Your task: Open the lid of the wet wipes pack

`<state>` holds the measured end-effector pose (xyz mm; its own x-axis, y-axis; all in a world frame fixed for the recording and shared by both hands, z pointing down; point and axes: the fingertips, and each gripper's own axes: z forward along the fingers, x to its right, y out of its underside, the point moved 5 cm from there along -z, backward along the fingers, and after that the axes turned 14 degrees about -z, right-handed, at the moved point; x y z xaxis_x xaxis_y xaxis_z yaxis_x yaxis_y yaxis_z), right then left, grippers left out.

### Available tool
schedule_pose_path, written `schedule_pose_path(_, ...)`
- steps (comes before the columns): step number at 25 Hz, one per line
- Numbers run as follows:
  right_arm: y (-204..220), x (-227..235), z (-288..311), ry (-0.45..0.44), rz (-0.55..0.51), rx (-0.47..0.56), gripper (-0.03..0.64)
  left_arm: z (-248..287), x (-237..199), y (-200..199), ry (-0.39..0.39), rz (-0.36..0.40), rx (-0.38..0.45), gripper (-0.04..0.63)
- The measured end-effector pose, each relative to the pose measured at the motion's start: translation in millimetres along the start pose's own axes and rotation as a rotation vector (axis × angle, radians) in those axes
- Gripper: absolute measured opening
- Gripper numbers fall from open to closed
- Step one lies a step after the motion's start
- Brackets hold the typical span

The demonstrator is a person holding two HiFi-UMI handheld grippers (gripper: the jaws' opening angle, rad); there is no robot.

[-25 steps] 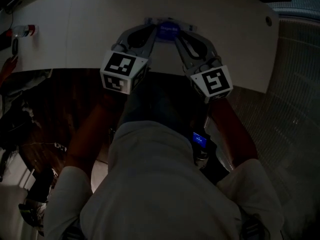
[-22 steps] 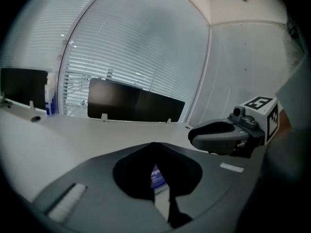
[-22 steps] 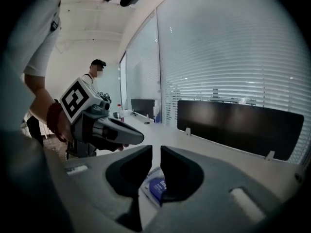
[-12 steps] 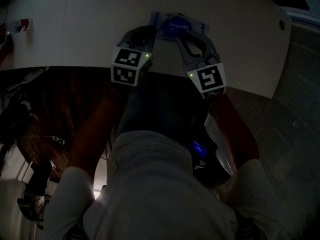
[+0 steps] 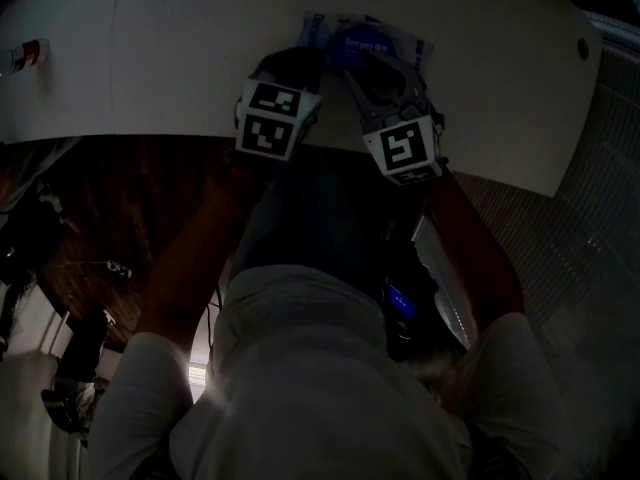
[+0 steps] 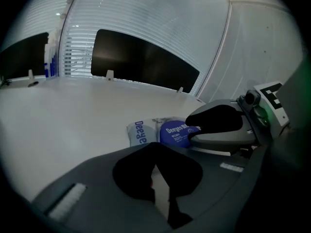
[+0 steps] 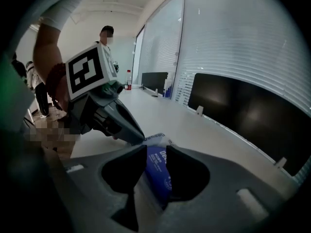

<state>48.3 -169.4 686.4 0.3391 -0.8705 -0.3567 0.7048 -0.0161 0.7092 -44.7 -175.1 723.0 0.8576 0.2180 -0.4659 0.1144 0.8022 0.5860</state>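
The wet wipes pack point(image 5: 400, 40) lies flat on the white table point(image 5: 150, 58), its round blue lid point(image 5: 358, 42) facing up. In the head view both grippers reach onto it from the near edge. My left gripper point(image 5: 303, 58) is at the pack's left end with its dark pads together and nothing between them. In the left gripper view the pack point(image 6: 140, 132) and lid point(image 6: 175, 133) lie just beyond the jaws. My right gripper point(image 7: 156, 165) is open and its jaws have just been opening. The blue lid point(image 7: 158, 166) shows in their gap.
A bottle with a red cap point(image 5: 28, 54) lies at the table's far left. Black monitors point(image 6: 146, 62) stand along the table's far side by the blinds. A person point(image 7: 108, 47) stands beyond the table's end. The table's near edge point(image 5: 150, 136) runs just under both grippers.
Both grippers have come down and forward onto the pack. The right gripper's jaws now stand apart around the blue lid.
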Motion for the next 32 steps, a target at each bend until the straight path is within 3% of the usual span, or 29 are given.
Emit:
schedule_pose_path(3,7.3,-4.4,4.3,0.008,-0.029,-0.017,0.129,6.1,-2.0,4.5,-0.007,0.001,-0.034,0.002)
schedule_pose_path(10,9.2,-19.0,9.1,-0.014,-0.239,-0.053,0.143,11.7,-5.1,8.5,-0.016,0.004,-0.074,0.002)
schedule_pose_path(15,16.3,-26.2,13.2,-0.017,-0.285,-0.067,0.141,12.8,-4.5,12.4,-0.016,0.011,-0.084,0.002)
schedule_pose_path(27,17.6,-34.0,11.6,0.039,-0.489,-0.1,0.076,15.6,0.1,17.6,-0.02,0.071,-0.102,0.002)
schedule_pose_path(32,5.6,-27.7,4.7,0.07,-0.511,-0.081,0.055,15.7,0.2,17.3,-0.017,0.076,-0.105,0.002)
